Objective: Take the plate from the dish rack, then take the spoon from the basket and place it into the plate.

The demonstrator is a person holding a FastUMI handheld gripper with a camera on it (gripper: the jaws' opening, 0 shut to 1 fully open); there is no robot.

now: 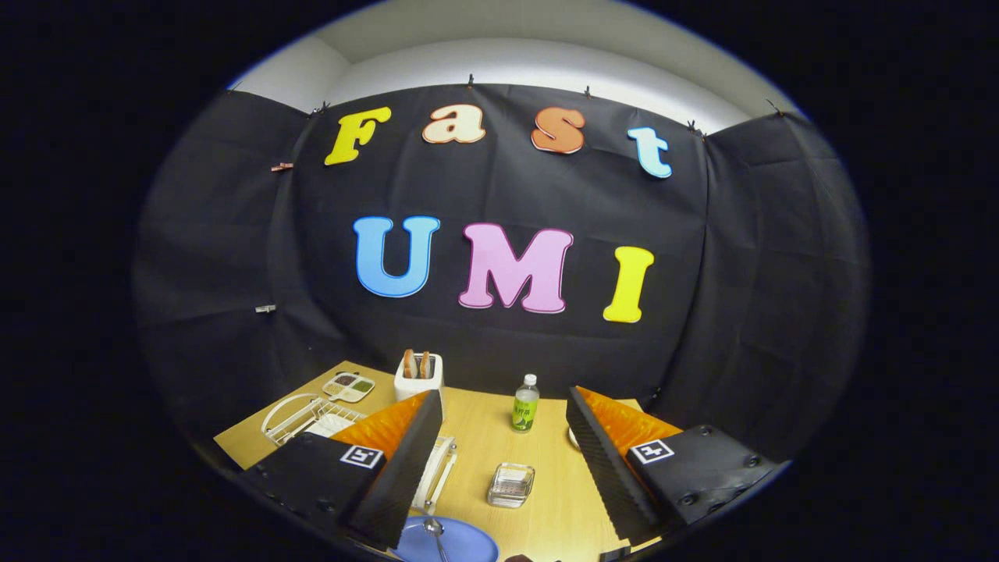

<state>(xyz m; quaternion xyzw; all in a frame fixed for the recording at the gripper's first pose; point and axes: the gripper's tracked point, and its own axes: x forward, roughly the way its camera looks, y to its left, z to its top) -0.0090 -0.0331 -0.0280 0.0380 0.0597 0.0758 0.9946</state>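
— Claw [499,460] is hanging above the table with its 2 fingers [402,468] spread wide apart, gripping nothing. What is lying under it?

— Pale wooden table [546,507], running back to the black cloth wall [741,312]. Blue plate [468,544] is sitting near the inner side of the left finger, with the spoon [434,532] resting in it.

— And the rest of the surface?

— White wire dish rack [300,414] is standing beyond the left finger, with a divided tray [349,385] behind it. White toaster [418,376] is holding 2 slices near the wall. Green-labelled bottle [525,403] is standing upright farther back between the fingers, and a small clear glass dish [511,484] is sitting nearer, also between them

— The room?

— White wall and ceiling [546,55] are showing above the cloth
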